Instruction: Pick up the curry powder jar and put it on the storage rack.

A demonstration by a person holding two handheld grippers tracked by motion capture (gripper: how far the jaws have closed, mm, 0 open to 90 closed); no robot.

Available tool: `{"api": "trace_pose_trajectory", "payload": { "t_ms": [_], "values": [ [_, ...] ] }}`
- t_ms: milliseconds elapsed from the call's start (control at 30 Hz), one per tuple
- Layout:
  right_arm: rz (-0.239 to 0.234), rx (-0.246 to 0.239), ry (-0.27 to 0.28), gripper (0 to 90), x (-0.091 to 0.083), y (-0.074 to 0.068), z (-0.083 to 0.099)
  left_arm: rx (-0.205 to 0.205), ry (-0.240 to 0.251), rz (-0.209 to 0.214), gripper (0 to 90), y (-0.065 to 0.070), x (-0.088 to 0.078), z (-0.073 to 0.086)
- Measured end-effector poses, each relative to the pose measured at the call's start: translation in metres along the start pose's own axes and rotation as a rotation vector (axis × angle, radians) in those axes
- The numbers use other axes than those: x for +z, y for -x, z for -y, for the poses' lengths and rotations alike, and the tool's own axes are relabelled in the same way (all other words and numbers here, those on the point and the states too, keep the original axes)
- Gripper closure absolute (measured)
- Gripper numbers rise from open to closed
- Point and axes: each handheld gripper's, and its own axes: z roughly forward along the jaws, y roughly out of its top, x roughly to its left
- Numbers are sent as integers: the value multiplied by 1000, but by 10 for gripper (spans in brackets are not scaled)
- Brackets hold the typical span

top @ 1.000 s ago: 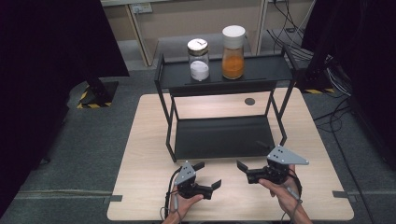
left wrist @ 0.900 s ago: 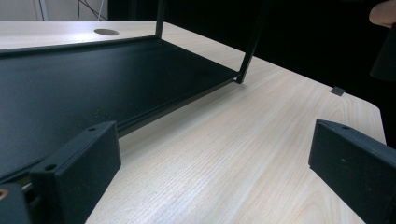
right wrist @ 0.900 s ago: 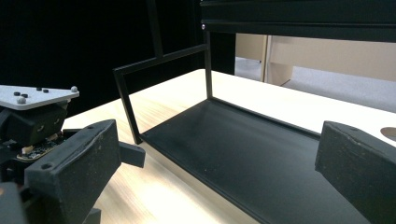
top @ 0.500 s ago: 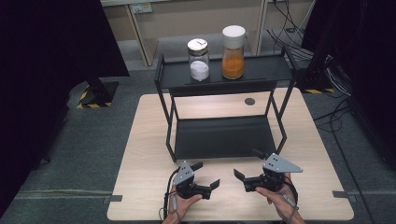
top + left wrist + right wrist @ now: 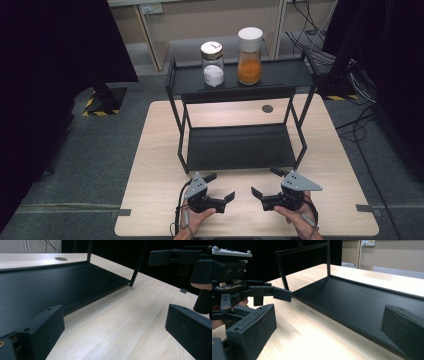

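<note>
A black two-tier metal rack stands on the light wooden table. On its top shelf are a clear jar with white contents and a taller jar with orange contents. My left gripper is held open just in front of the rack, low over the table, with nothing between its jaws. My right gripper is open beside it and faces it, also holding nothing. In the left gripper view my open left gripper frames the lower shelf, with the right gripper at upper right. The right gripper view has the left gripper at its left.
A round cable hole lies in the table behind the rack. Bare tabletop runs along both sides of the rack and around the grippers. Dark curtains and cables surround the table on the grey floor.
My right gripper has drifted slightly left and back toward the table's front edge. The left gripper has barely moved. Both stay open.
</note>
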Motion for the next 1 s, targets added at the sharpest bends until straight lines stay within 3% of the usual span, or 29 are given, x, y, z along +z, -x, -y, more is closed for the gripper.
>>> {"api": "trace_pose_trajectory", "payload": {
  "t_ms": [500,1000],
  "values": [
    [-6,-1,-6,3,-1,-4,17,-5,8,-6,17,-1,-1,0],
    [16,4,-15,3,-3,-2,22,-9,9,-6,17,-1,0,1]
  ]
}}
